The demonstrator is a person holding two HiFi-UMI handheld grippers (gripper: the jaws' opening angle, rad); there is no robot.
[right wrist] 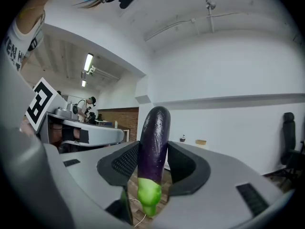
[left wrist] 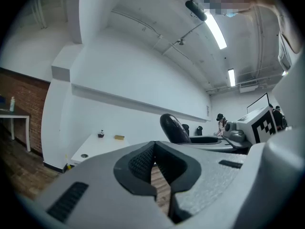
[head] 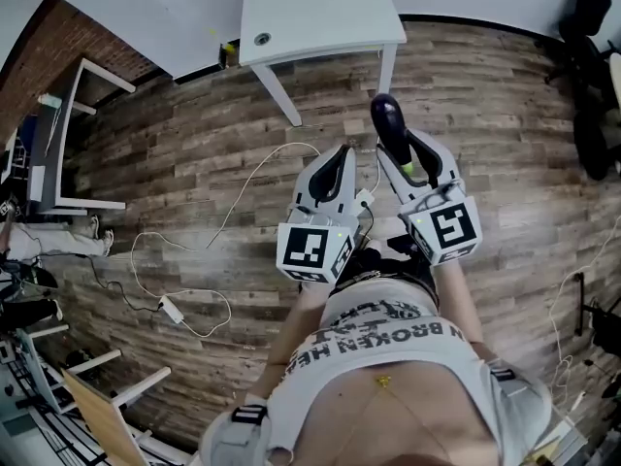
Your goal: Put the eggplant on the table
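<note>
Right gripper [right wrist: 153, 166]: held level, jaws clamped on the eggplant [right wrist: 155, 137]. The pads grip the purple body at about mid-length. The fruit stands nearly upright between them, green stem end hanging below the jaws and rounded tip rising above. The grip looks firm, with no visible slip.

Left gripper [left wrist: 155, 168]: just beside the right one, level, jaws together at the tips with nothing between them. It has no part in this step and is best kept clear of the carrying side.

Below and ahead of both grippers: bare wooden floor [head: 194, 163], with a white cable [head: 243, 187] trailing ahead and to the left of the left gripper. Judged a trip hazard on the approach.

Further ahead: the white table [head: 320, 13], well apart from the eggplant. The task is therefore not yet done, and the step in hand is the carry.

Recommendation: walk up to the table before reaching. Lower the stem end onto bare tabletop, tip the fruit onto its side so it cannot topple, then part the jaws. At the table's far side a small dark object [left wrist: 101, 134] and a yellowish block [left wrist: 119, 137] sit near each other; set down on the near part, clear of both.
</note>
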